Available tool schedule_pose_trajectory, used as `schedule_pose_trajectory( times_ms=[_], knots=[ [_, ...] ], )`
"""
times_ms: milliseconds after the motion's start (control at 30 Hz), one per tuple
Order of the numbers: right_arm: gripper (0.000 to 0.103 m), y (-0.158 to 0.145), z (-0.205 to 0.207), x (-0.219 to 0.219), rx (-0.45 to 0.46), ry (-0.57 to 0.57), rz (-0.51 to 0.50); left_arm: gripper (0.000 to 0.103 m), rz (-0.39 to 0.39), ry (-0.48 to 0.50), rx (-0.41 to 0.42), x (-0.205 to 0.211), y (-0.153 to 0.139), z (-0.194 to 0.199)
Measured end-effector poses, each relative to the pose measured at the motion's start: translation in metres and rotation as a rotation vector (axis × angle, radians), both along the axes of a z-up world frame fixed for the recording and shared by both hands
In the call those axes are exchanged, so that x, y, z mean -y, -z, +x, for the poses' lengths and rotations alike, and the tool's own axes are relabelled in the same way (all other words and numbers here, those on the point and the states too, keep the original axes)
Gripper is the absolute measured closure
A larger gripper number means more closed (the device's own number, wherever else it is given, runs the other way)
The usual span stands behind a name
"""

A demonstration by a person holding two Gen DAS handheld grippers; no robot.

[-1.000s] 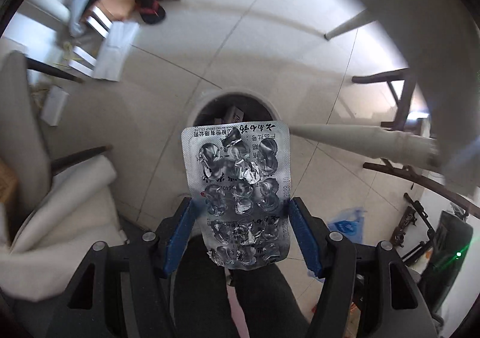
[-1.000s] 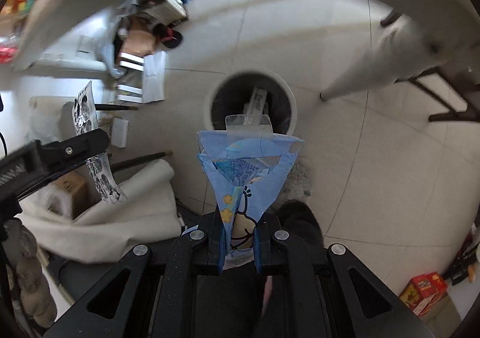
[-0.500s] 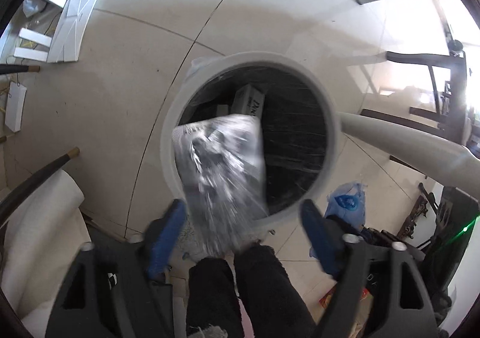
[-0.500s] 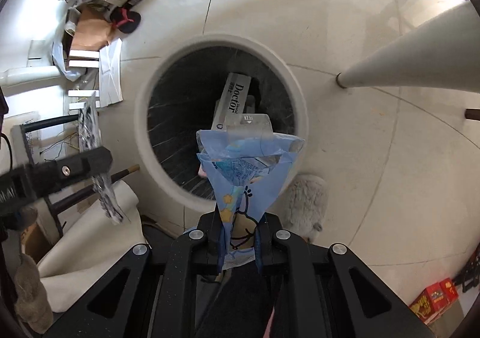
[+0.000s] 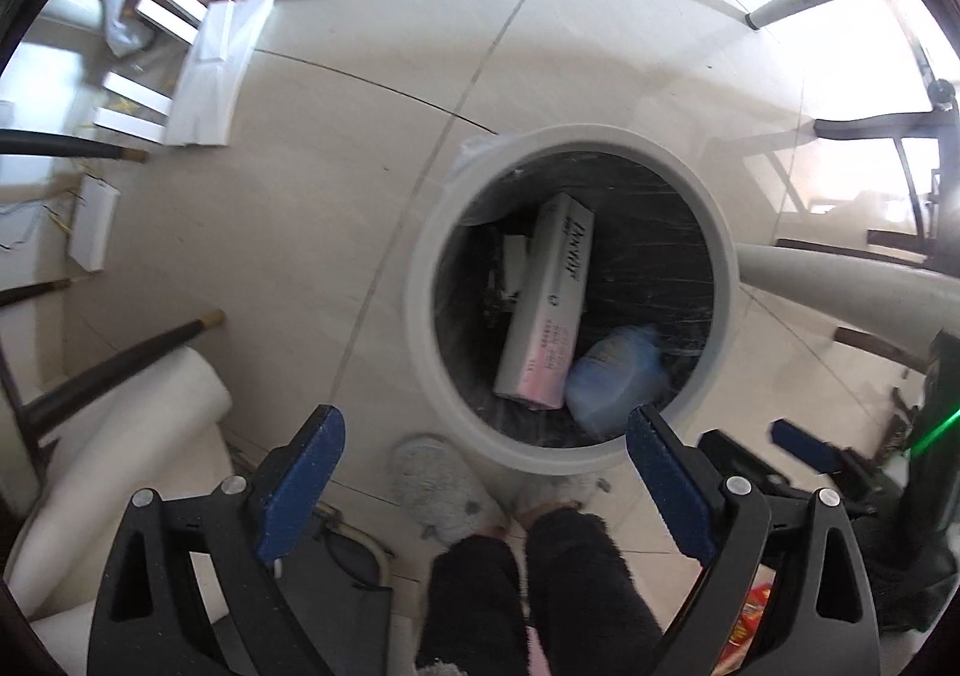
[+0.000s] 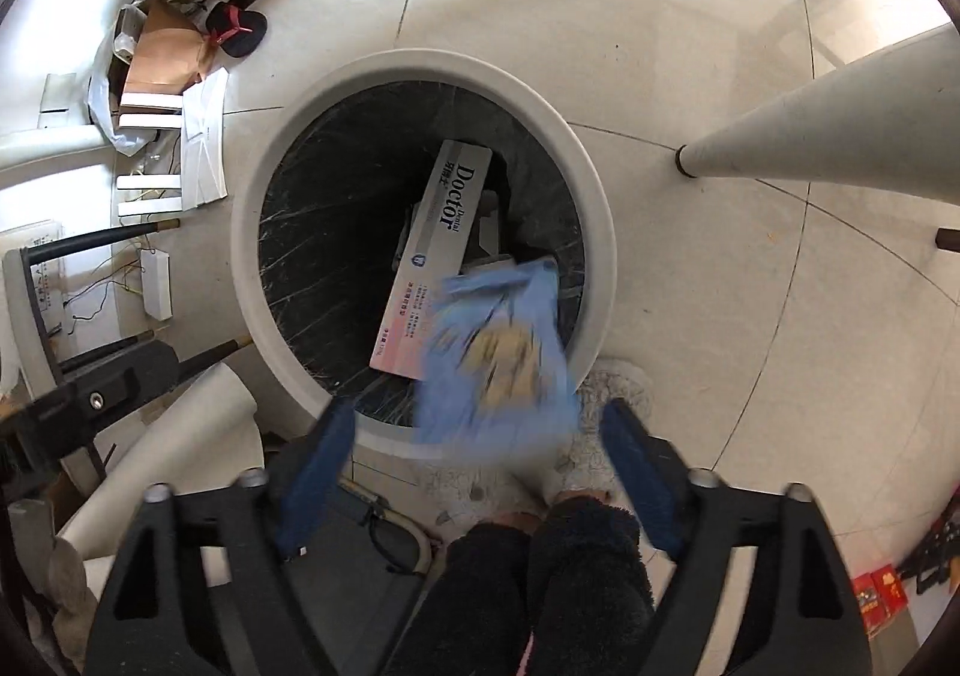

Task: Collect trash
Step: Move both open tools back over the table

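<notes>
The right gripper [image 6: 474, 466] has just opened wide; the blue wrapper [image 6: 498, 352] drops into the bin [image 6: 600, 256]. The left gripper [image 5: 480, 472] is open and empty too, so both pieces are binned.

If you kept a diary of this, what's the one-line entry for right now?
left gripper: open, empty | right gripper: open | blue wrapper: blurred, loose over trash bin | bin holds toothpaste box

The bin's [image 6: 600, 232] mouth gapes wide below both tongs. A toothpaste box [image 6: 435, 256] leans inside it. A table leg [image 6: 822, 135] slants close beside its rim.
</notes>
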State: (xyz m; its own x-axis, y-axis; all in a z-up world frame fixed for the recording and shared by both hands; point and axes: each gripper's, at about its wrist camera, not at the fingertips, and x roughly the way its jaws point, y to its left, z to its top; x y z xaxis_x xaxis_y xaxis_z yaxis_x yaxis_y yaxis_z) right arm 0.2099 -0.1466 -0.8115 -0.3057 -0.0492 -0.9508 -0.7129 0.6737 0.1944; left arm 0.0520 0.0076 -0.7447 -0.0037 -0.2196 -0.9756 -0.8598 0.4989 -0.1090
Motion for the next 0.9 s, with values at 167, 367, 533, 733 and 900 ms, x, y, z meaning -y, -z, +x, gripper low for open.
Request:
schedule_pose_trajectory(
  times_ms=[167, 367, 533, 733, 900],
  knots=[
    [0.002, -0.022, -0.007, -0.004, 0.096, -0.044, -0.015, 0.007, 0.039, 0.021, -0.028, 0.006, -0.016, -0.011],
    [0.001, -0.061, -0.01, -0.001, 0.198, -0.062, -0.032, 0.007, 0.073, 0.04, -0.036, 0.016, -0.051, -0.023],
    [0.001, -0.106, -0.02, 0.004, 0.214, -0.071, -0.014, 0.007, 0.082, 0.051, -0.021, 0.026, -0.088, -0.03],
    [0.001, -0.175, -0.033, 0.016, 0.234, -0.072, 0.007, 0.007, 0.092, 0.064, -0.003, 0.037, -0.148, -0.038],
    [0.001, -0.241, -0.038, 0.027, 0.244, -0.052, 0.029, 0.007, 0.112, 0.076, 0.014, 0.047, -0.204, -0.045]
  ],
)
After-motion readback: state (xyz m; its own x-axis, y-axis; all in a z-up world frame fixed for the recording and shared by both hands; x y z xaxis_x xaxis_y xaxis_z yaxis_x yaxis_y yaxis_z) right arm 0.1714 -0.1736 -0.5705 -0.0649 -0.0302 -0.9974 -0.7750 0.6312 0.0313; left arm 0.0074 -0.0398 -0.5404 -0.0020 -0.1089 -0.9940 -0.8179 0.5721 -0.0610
